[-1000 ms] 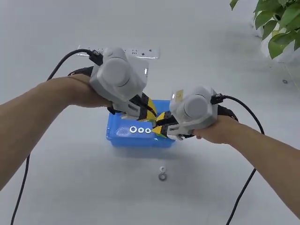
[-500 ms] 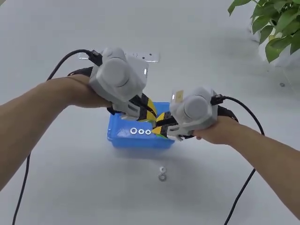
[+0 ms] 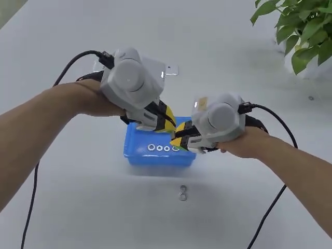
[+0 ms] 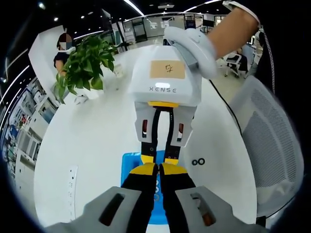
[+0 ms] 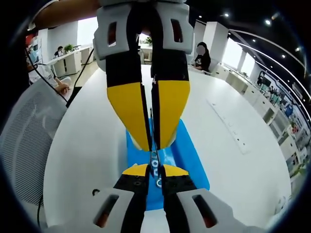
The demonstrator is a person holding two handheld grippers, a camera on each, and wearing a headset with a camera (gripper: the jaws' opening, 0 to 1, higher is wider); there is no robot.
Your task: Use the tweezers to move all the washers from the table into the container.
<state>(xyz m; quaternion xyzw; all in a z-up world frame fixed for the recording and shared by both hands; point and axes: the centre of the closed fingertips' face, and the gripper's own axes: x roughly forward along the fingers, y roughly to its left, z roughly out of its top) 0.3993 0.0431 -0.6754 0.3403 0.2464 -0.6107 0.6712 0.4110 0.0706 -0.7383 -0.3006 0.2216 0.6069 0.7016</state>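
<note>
A blue container (image 3: 136,155) sits mid-table with a row of washers (image 3: 159,148) inside. Two more washers (image 3: 182,193) lie on the white table in front of it, touching each other, and they also lie beside the container (image 4: 130,167) as a washer pair (image 4: 198,161). My left gripper (image 3: 174,127) and right gripper (image 3: 179,141) meet tip to tip above the container's right part. A thin tweezers shaft (image 5: 151,119) runs between the left gripper's (image 5: 153,143) yellow jaws down into my right gripper (image 5: 155,171). Both stand shut on it.
A white power strip (image 3: 171,69) lies beyond the container. A potted plant (image 3: 306,31) stands at the table's far right corner. Cables trail from both grippers. A mesh office chair (image 4: 272,141) stands past the table edge.
The headset has tilted, so the picture has shifted. Both grippers stay tip to tip over the container, and one more washer shows in the row inside it.
</note>
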